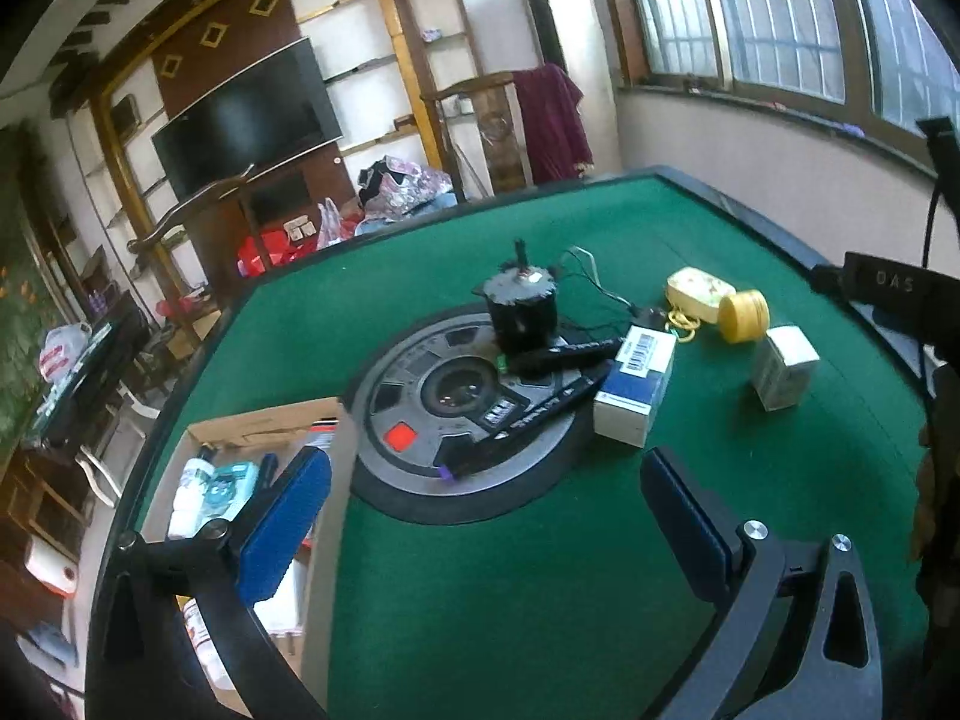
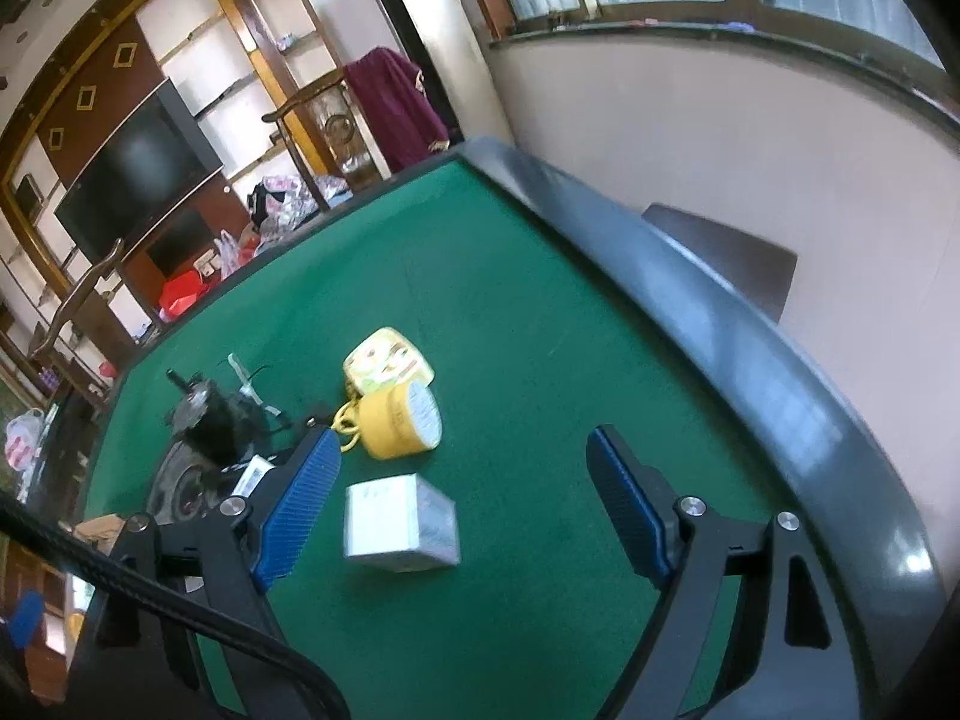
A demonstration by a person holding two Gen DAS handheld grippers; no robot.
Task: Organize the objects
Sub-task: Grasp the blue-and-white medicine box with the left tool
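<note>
Both tools stand with jaws wide and nothing between them: the left gripper and right gripper, over the green table. The small white box lies just ahead of the right one. At left, a cardboard box, cut off behind a finger, holds bottles, labels unreadable. Farther off: yellow jar, blue-white carton, black motor.
</note>
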